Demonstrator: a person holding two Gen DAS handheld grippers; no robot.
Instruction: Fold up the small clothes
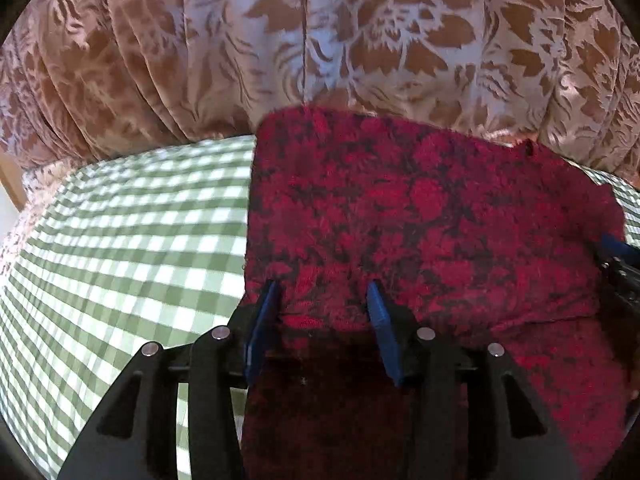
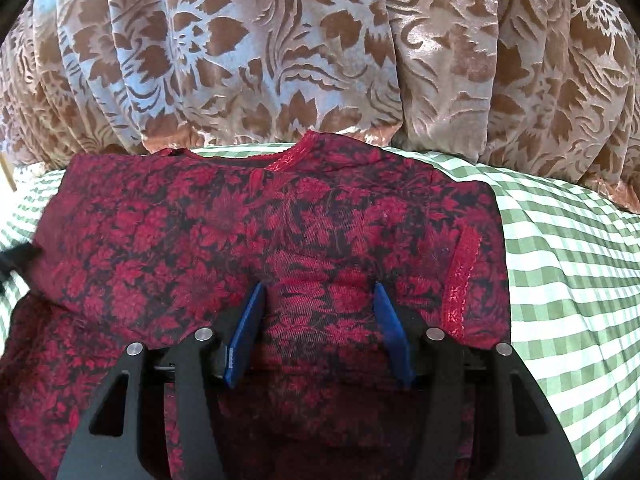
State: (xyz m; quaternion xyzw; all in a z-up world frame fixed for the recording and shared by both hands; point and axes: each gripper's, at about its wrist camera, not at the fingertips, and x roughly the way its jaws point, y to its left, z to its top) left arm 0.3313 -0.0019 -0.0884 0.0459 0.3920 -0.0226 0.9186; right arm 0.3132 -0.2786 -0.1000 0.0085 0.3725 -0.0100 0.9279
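Observation:
A small red and black floral garment (image 1: 420, 216) lies on a green and white checked cloth (image 1: 132, 232). It also shows in the right wrist view (image 2: 248, 224), with its neckline (image 2: 280, 160) at the far edge. My left gripper (image 1: 324, 292) is open, its blue fingers (image 1: 266, 320) set on the garment near its left edge. My right gripper (image 2: 318, 292) is open, its blue fingers (image 2: 390, 328) resting on the garment's near right part, beside a red trimmed edge (image 2: 460, 276). The right gripper shows at the right border of the left wrist view (image 1: 624, 264).
A brown and pale floral curtain (image 1: 320, 40) hangs right behind the garment, also in the right wrist view (image 2: 320, 48). The checked cloth (image 2: 568, 280) stretches to the right of the garment. A strip of wooden frame (image 1: 12, 184) shows at far left.

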